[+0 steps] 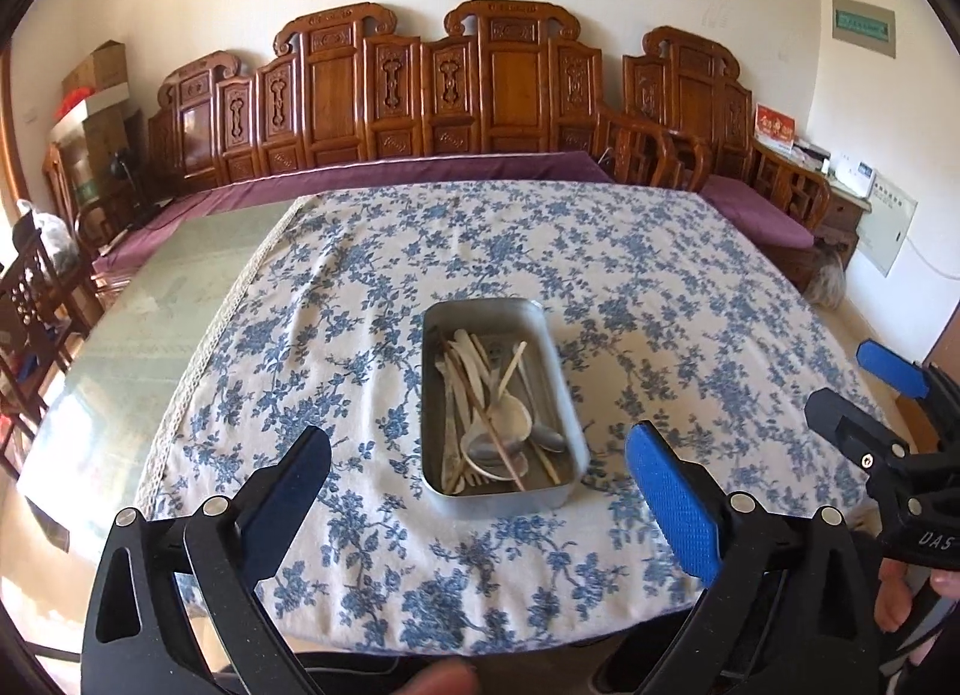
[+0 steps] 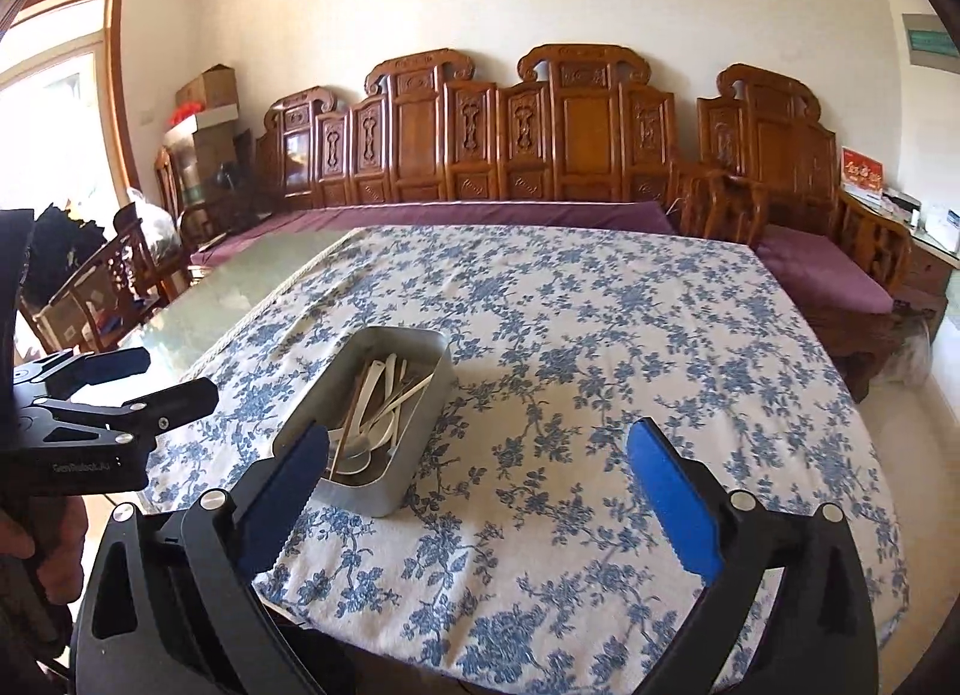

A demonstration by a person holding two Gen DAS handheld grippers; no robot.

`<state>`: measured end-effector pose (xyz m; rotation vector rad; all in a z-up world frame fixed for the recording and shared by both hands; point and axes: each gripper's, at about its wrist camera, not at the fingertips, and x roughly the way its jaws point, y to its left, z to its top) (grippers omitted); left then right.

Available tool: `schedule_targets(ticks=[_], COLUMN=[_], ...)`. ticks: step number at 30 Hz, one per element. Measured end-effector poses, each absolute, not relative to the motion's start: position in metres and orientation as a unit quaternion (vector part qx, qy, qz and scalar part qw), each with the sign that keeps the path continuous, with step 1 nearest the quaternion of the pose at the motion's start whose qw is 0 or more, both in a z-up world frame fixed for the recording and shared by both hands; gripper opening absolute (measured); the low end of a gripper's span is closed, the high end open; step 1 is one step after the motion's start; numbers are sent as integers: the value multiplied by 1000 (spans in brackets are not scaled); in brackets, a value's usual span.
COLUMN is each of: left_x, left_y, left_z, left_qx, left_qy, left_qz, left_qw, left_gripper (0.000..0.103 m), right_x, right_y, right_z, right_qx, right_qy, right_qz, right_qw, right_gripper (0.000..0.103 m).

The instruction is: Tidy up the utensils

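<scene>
Left wrist view: my left gripper (image 1: 477,464) spread wide, holding nothing, rectangular grey metal tin (image 1: 564,395) of pale spoons and chopsticks (image 1: 495,419) just ahead between its 2 fingers, on blue floral tablecloth (image 1: 372,299).

Right wrist view: my right gripper (image 2: 477,464) also spread, empty; tin (image 2: 429,413) ahead-left, by left finger (image 2: 294,470).

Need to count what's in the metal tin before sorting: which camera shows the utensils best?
Left wrist view: it looks down into the metal tin, so the utensils show along their length. The right wrist view sees the utensils from the side, partly hidden by the tin wall.
</scene>
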<state>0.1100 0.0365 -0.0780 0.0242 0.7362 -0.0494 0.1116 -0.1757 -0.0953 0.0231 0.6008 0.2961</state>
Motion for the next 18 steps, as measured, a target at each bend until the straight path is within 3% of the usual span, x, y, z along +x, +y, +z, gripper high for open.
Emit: schedule_targets(ticks=[18], left_x=[55], left_y=[15], left_z=[-22], left_qx=[22], left_qy=[308], left_qz=[-23], left_qw=[951], left_gripper=[95], right_x=[70], right_y=[-205], right_z=[-54], right_qx=[31], right_qy=[251], right_qz=[126], right_qw=[959], right_gripper=[100])
